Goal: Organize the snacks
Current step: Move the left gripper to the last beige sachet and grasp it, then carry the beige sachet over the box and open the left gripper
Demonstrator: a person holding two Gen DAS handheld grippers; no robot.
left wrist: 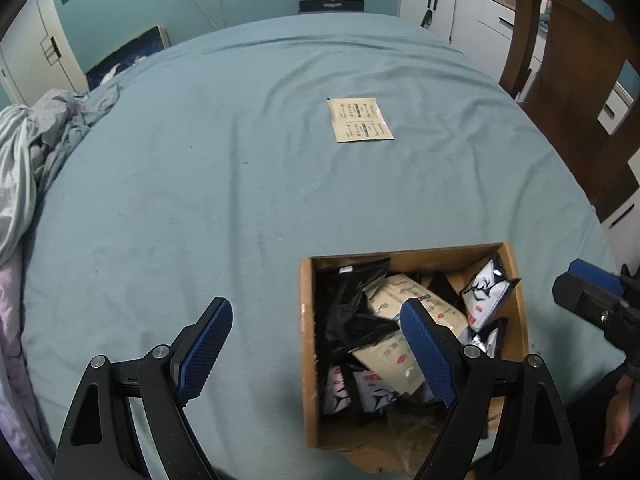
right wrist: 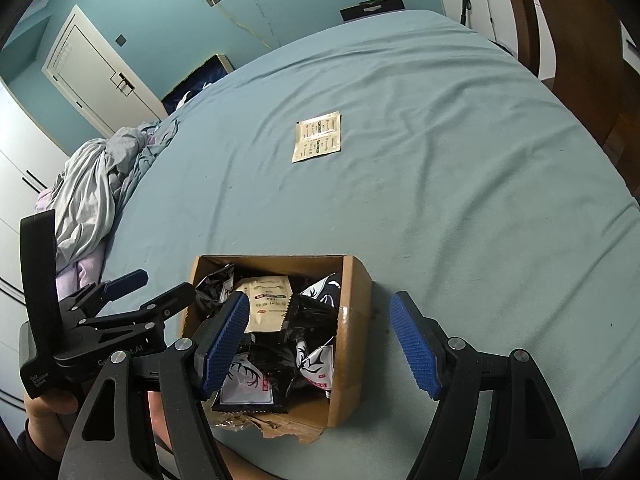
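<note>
An open cardboard box [left wrist: 306, 360] [right wrist: 352, 320] sits on the blue bed sheet near the front edge. It holds several snack packets: cream ones [left wrist: 400, 296] [right wrist: 269, 308] and black-and-white ones [left wrist: 486, 292] [right wrist: 316, 362]. One cream packet [left wrist: 359, 119] [right wrist: 318, 136] lies flat on the sheet farther back. My left gripper [left wrist: 320, 348] is open and empty, its right finger above the box. My right gripper [right wrist: 324, 344] is open and empty, straddling the box's right wall. Each gripper shows in the other's view [left wrist: 588, 296] [right wrist: 156, 292].
Crumpled grey bedding [left wrist: 28, 152] [right wrist: 96, 184] lies at the bed's left side. A wooden chair [left wrist: 568, 60] and white drawers [left wrist: 456, 8] stand to the right. A dark picture [left wrist: 128, 56] leans on the teal wall. The box's front flap [right wrist: 280, 424] is torn.
</note>
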